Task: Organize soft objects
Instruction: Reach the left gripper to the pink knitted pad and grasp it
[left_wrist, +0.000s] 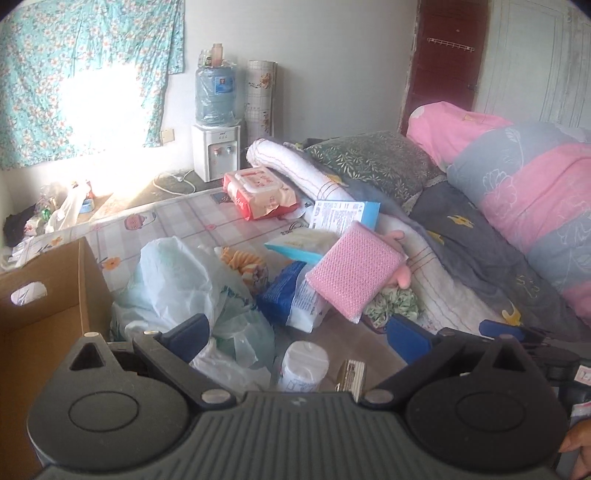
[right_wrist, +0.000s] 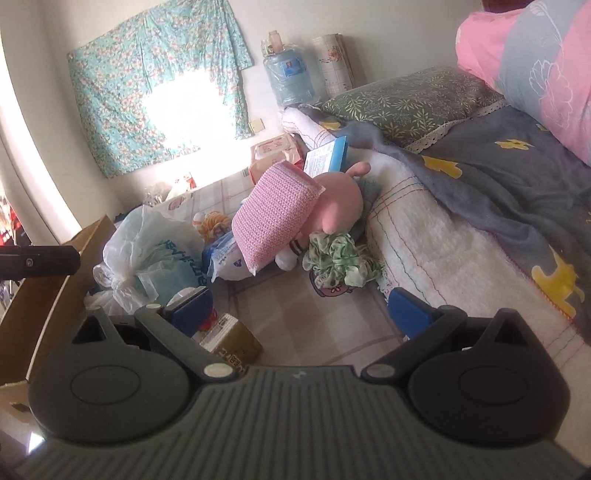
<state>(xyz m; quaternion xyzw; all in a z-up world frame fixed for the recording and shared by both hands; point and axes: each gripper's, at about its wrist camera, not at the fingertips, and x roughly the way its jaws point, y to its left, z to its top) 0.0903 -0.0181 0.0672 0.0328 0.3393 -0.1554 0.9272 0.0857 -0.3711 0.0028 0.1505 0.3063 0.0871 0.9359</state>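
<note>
A pink knitted sponge pad (left_wrist: 354, 272) (right_wrist: 275, 216) leans on a pink plush toy (right_wrist: 340, 206) in the middle of the bed. A green floral scrunchie (left_wrist: 393, 301) (right_wrist: 338, 262) lies just in front of the plush. A blue and white tissue pack (left_wrist: 291, 299) (right_wrist: 225, 258) sits under the pad's left side. A pale plastic bag (left_wrist: 177, 280) (right_wrist: 155, 240) lies to the left. My left gripper (left_wrist: 299, 338) is open above a white roll (left_wrist: 304, 363). My right gripper (right_wrist: 299, 308) is open over bare mattress, short of the scrunchie.
An open cardboard box (left_wrist: 55, 295) (right_wrist: 55, 280) stands at the left. A small gold box (right_wrist: 232, 341) (left_wrist: 351, 374) lies near the grippers. Folded quilts (left_wrist: 524, 206) and a green pillow (left_wrist: 373, 158) fill the right side. A red wipes pack (left_wrist: 258, 192) lies farther back.
</note>
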